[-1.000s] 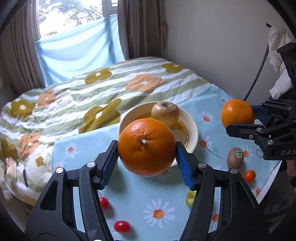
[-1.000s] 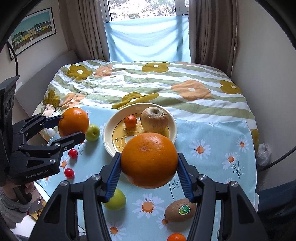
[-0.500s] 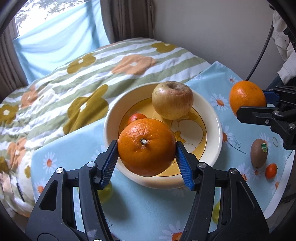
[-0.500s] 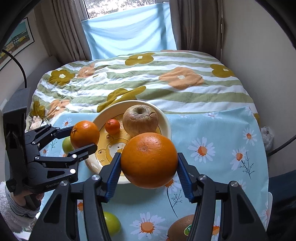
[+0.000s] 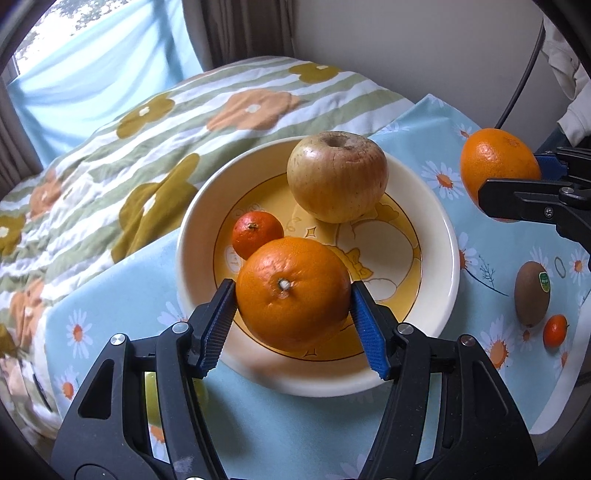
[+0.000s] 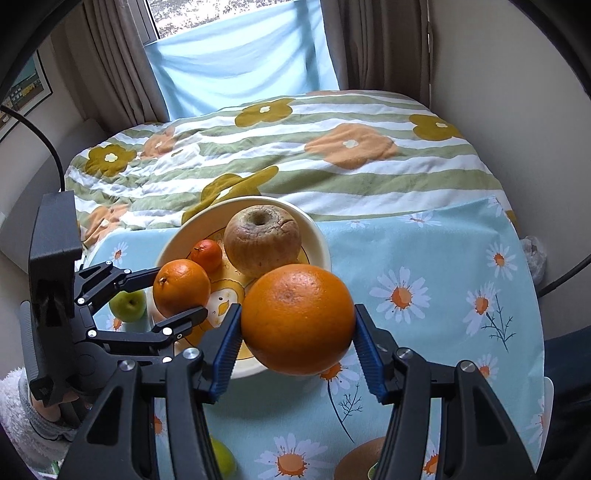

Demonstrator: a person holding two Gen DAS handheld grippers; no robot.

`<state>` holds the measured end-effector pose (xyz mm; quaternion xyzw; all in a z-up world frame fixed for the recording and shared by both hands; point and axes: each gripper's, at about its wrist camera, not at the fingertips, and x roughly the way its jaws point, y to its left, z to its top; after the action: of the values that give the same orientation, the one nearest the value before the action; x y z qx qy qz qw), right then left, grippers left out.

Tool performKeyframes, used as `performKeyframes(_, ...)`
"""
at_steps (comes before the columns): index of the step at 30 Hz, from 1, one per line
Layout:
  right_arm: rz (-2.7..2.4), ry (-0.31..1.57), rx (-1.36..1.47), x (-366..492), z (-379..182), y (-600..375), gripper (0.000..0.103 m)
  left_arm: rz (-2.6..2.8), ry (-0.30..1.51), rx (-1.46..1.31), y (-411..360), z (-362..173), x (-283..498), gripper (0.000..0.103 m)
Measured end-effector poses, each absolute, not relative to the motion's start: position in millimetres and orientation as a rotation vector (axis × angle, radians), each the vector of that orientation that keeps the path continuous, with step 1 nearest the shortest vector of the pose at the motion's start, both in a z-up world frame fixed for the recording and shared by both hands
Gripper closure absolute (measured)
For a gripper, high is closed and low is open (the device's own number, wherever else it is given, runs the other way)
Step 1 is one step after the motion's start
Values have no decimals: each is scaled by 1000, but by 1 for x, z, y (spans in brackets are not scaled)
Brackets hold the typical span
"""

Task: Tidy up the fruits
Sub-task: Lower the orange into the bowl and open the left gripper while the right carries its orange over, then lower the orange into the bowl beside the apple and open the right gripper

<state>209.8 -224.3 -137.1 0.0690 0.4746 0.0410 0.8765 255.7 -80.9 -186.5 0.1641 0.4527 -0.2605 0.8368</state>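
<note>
Soft daylight is coming in through the window point(image 6: 192, 14), which is blowing out white. Shadows under the bowl point(image 5: 436, 295) are lying faint. Both views are bending and darkening at the edges, otherwise staying sharp.

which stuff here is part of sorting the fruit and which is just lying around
Part of the job: bowl, apple, mandarin, left gripper's orange (jaws opening), right gripper's orange, kiwi, small tangerine, green apple.

Lying about: floral quilt, curtains, cable.
</note>
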Motion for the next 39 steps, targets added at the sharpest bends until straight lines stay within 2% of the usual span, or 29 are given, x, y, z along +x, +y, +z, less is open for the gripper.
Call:
performKeyframes(1, 84, 989, 146, 210, -137, -225, 49, -550, 950, 343, -81, -184, 255, 15)
performKeyframes(3, 81, 989, 149, 211, -137, -225, 49, -561, 924, 318, -79, -177, 256, 0)
performKeyframes(16, 131, 982, 137, 214, -128, -216, 49, -505, 903, 249, -47, -153, 244, 0)
performKeyframes(39, 258, 1054, 38, 244, -173, -182, 49, -352, 945, 165, 22, -160, 232, 0)
